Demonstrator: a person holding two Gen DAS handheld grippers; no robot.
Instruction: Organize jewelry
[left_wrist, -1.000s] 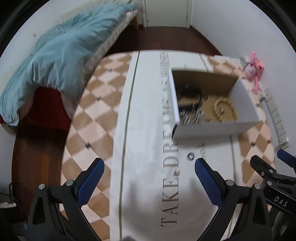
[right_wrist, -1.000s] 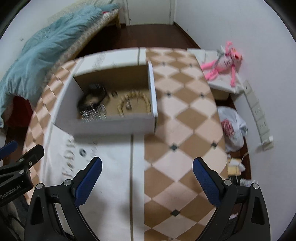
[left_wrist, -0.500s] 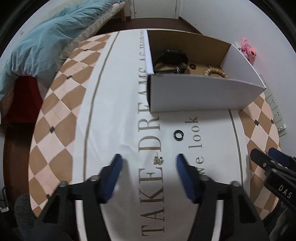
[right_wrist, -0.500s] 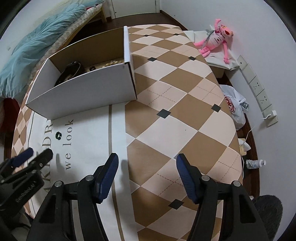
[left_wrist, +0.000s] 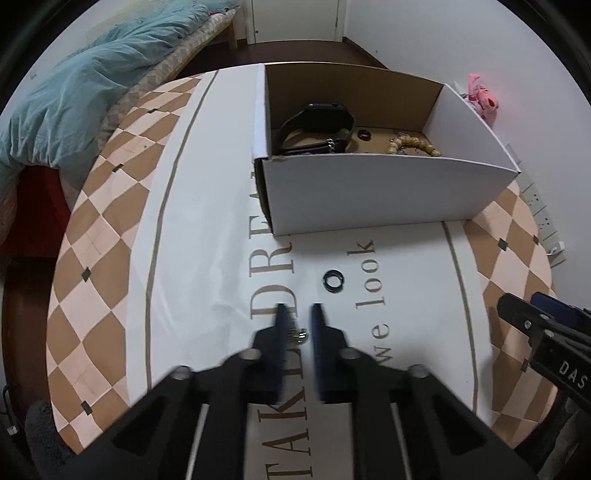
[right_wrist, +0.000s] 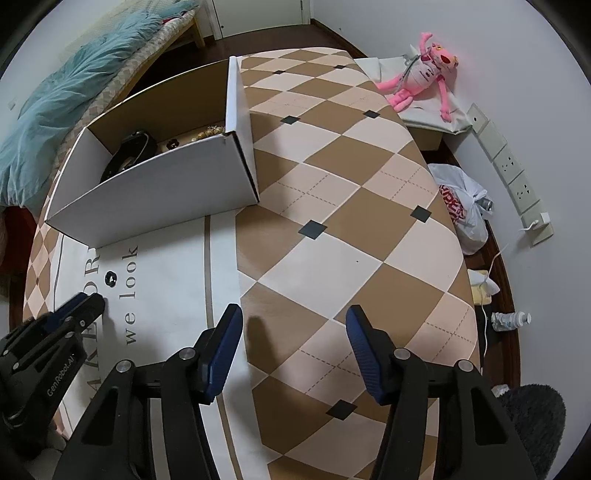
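My left gripper (left_wrist: 298, 314) is low over the white cloth, its blue fingers nearly closed around a small silver jewelry piece (left_wrist: 298, 335) that lies between them. A black ring (left_wrist: 333, 281) lies on the cloth just ahead to the right; it also shows in the right wrist view (right_wrist: 110, 278). The white cardboard box (left_wrist: 388, 192) behind holds a black watch (left_wrist: 317, 127), a dark ring (left_wrist: 365, 134) and a beige bead bracelet (left_wrist: 413, 143). My right gripper (right_wrist: 293, 325) is open and empty over the checkered tabletop, right of the left gripper (right_wrist: 86, 301).
The round table (right_wrist: 351, 206) has a checkered cover with a white lettered cloth (left_wrist: 207, 258) over it. A bed with a teal blanket (left_wrist: 85, 85) stands to the left. A pink plush toy (right_wrist: 424, 70), a plastic bag (right_wrist: 461, 206) and wall sockets (right_wrist: 509, 166) are on the right.
My left gripper came down to the cloth and its fingers closed in from wide open to nearly shut around the small silver piece. My right gripper lowered and narrowed slightly, staying open.
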